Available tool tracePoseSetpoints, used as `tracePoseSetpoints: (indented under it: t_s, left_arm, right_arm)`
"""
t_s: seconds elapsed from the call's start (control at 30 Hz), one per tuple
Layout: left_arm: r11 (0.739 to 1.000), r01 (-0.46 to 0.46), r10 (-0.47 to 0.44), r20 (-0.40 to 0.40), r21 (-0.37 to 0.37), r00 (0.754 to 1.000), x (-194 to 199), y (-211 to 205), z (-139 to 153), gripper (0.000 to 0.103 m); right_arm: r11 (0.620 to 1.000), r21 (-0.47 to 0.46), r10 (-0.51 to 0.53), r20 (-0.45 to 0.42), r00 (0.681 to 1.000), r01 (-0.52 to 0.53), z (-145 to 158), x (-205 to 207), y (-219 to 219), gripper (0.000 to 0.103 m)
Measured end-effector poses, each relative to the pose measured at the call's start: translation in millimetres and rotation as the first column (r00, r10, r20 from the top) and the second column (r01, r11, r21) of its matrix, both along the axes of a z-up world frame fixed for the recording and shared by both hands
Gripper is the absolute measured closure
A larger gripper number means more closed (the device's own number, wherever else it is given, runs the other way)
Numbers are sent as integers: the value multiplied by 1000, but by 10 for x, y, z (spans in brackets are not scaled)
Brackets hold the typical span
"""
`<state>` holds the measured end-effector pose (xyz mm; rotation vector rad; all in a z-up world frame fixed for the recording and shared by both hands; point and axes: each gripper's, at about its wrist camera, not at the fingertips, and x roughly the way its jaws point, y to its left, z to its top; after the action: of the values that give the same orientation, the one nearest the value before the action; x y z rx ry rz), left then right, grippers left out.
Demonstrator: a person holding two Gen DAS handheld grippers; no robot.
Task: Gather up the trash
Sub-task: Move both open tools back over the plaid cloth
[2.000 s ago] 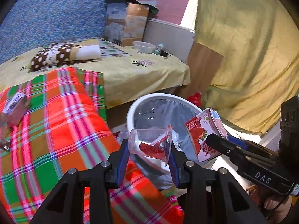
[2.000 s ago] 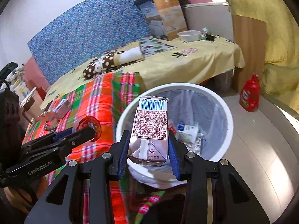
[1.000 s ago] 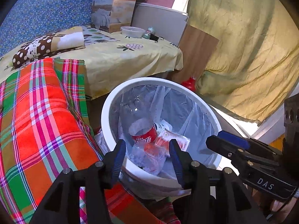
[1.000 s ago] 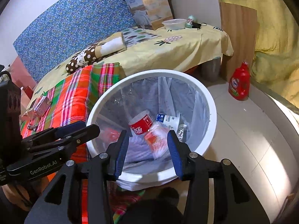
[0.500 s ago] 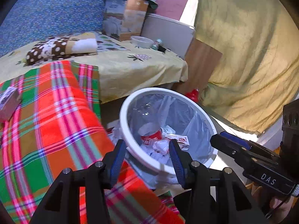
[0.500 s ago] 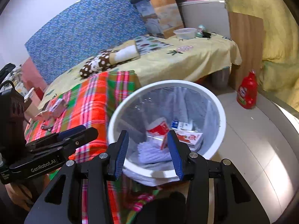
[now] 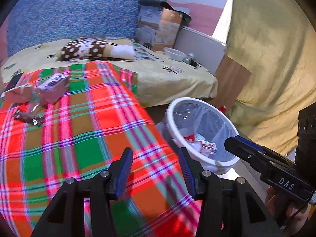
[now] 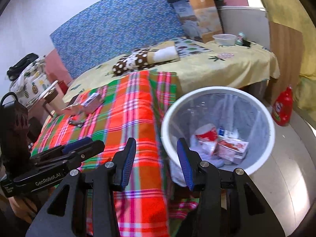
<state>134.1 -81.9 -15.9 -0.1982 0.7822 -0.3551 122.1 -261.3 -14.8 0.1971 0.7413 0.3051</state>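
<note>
A white trash bin (image 7: 197,155) with a clear liner stands on the floor beside the bed; it also shows in the right wrist view (image 8: 266,138). A red-and-white carton (image 8: 233,148) and a red-labelled cup (image 8: 205,134) lie inside it. My left gripper (image 7: 155,170) is open and empty over the plaid blanket (image 7: 79,138). My right gripper (image 8: 156,161) is open and empty at the bin's left rim. Small cartons (image 7: 53,87) and a dark wrapper (image 7: 29,118) lie on the blanket at the far left.
A brown polka-dot pillow (image 7: 85,50) and a bowl (image 7: 174,54) lie on the yellow sheet. A paper bag (image 7: 158,31) stands at the headboard. A red bottle (image 8: 282,106) stands on the floor to the right of the bin. A yellow curtain (image 7: 276,59) hangs at the right.
Both grippers let go of the cup and the carton, which now lie in the bin. Both have since swung left, away from the bin and over the plaid blanket.
</note>
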Motion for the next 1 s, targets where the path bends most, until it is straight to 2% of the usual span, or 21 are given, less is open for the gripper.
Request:
tracePoseSetpoints:
  t_s: [0.57, 1.0]
  left_arm:
    - [983, -185, 185, 25, 5, 982, -313, 791, 74, 55]
    - [949, -314, 314, 21, 11, 949, -323, 1386, 114, 55]
  right_arm:
    - [985, -12, 172, 8, 985, -172, 81, -33, 629, 58]
    - [966, -21, 259, 28, 965, -258, 203, 79, 1035, 58]
